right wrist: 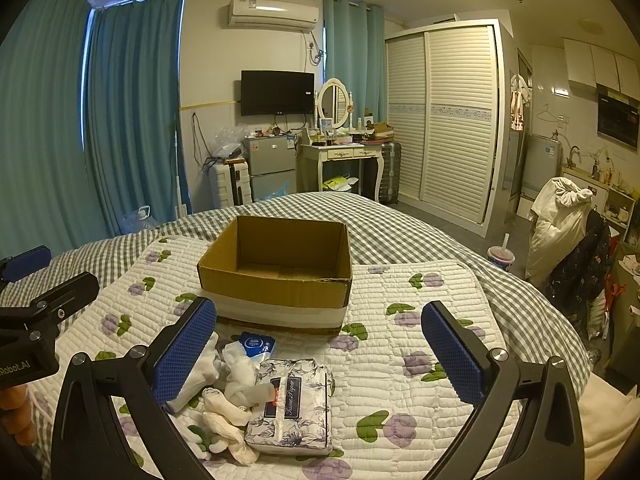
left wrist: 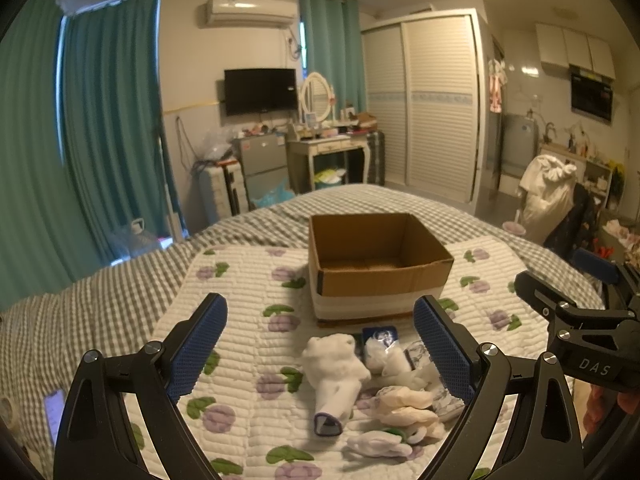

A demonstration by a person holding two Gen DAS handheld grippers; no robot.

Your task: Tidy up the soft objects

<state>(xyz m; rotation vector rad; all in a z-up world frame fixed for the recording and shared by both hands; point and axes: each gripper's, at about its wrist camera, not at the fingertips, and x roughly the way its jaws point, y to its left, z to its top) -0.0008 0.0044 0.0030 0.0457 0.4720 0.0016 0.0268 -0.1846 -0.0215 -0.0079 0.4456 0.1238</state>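
Socks and a tissue pack lie just before the cardboard box on the bed; left gripper and right gripper both spread wide, holding nothing.

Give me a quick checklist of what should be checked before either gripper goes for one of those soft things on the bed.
1. Cardboard box open, upright: ok.
2. Box has room: ok, it looks empty.
3. Left gripper jaws wide apart, nothing held: ok.
4. Right gripper jaws wide apart, nothing held: ok.
5. Soft items separable: not ok, white sock and tissue pack lie bunched in one pile.
6. Number of items in the pile: cannot tell.
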